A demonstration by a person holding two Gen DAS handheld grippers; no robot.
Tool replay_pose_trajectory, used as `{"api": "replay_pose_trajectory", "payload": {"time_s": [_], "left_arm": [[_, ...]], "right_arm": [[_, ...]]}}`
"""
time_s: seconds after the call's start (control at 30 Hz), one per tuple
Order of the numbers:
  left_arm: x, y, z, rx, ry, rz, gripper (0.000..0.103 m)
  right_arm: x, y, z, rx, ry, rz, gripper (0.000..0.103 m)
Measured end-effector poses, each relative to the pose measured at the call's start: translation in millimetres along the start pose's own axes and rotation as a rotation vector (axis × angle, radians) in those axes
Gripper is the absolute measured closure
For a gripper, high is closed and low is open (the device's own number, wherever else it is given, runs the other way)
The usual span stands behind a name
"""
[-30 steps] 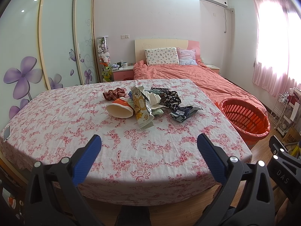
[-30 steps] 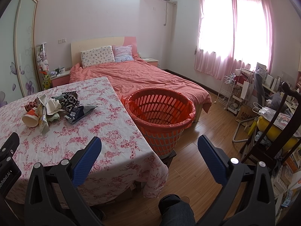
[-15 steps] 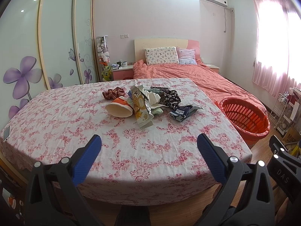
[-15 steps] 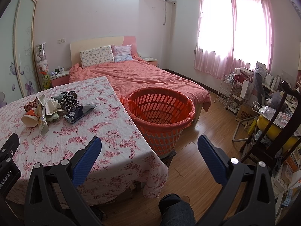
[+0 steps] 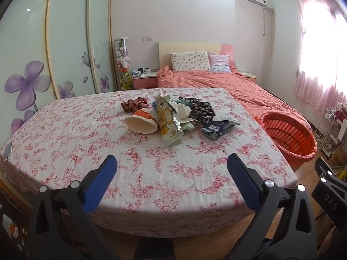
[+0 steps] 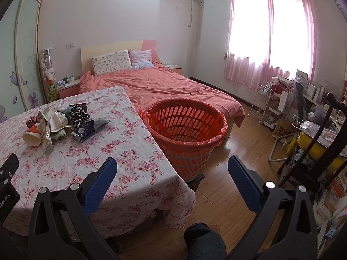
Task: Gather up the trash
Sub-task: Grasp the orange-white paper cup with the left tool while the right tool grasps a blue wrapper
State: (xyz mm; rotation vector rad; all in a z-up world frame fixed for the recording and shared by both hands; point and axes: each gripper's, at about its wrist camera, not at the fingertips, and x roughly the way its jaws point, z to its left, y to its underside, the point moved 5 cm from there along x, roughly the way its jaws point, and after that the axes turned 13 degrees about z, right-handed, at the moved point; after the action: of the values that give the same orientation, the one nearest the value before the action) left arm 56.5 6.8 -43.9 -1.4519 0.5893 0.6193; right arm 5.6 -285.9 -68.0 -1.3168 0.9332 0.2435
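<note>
**Crinkled wrappers lying heaped on a floral cloth, both grippers spread and empty**

Cotton printed with small pink flowers is covering the table (image 5: 86, 134), lying faintly creased and hanging over the near edge in soft folds. Near the far middle of it a pile of trash (image 5: 173, 117) is sitting: a cream paper cup (image 5: 141, 124) with an orange band is lying on its side with its round mouth facing the camera, a shiny foil snack bag (image 5: 168, 127) is stretching long and wrinkled toward the near side, and a dark blue packet (image 5: 218, 127) is lying flat just beside the heap on its right. Behind them, white crumpled paper, a dark patterned piece and a reddish ruffled piece are overlapping, and it is hard to make out where one ends and the next begins.

Beside the table's right edge an orange plastic basket (image 6: 186, 130) is standing, round, with slotted walls and a thin orange liner folding over its rim; in the left wrist view the table is cutting off part of it.

The left gripper (image 5: 172, 169) is hovering over the near part of the cloth, its ribbed blue pads (image 5: 102, 179) standing wide apart with nothing between them. The right gripper (image 6: 172, 169) is likewise spread and empty, hanging over the table's corner and the wooden floor (image 6: 238, 151). A dark trouser knee (image 6: 203, 240) is showing at the bottom edge, cropped.
</note>
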Motion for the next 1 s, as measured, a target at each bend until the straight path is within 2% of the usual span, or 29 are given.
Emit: {"api": "replay_pose_trajectory", "payload": {"time_s": [0.27, 0.47, 0.57, 0.77, 1.0], "left_arm": [[44, -17, 41, -0.064, -0.037, 0.060, 0.004], [86, -44, 84, -0.100, -0.092, 0.086, 0.004], [106, -58, 103, -0.116, -0.113, 0.109, 0.004], [140, -85, 117, -0.130, -0.104, 0.141, 0.004], [178, -116, 100, -0.079, -0.065, 0.162, 0.004]], "right_arm": [[29, -17, 27, -0.049, -0.038, 0.051, 0.002], [59, -34, 51, -0.067, -0.137, 0.124, 0.002], [68, -42, 64, -0.077, -0.163, 0.132, 0.002], [87, -62, 96, -0.107, -0.214, 0.146, 0.003], [122, -80, 129, -0.083, -0.311, 0.248, 0.022]]}}
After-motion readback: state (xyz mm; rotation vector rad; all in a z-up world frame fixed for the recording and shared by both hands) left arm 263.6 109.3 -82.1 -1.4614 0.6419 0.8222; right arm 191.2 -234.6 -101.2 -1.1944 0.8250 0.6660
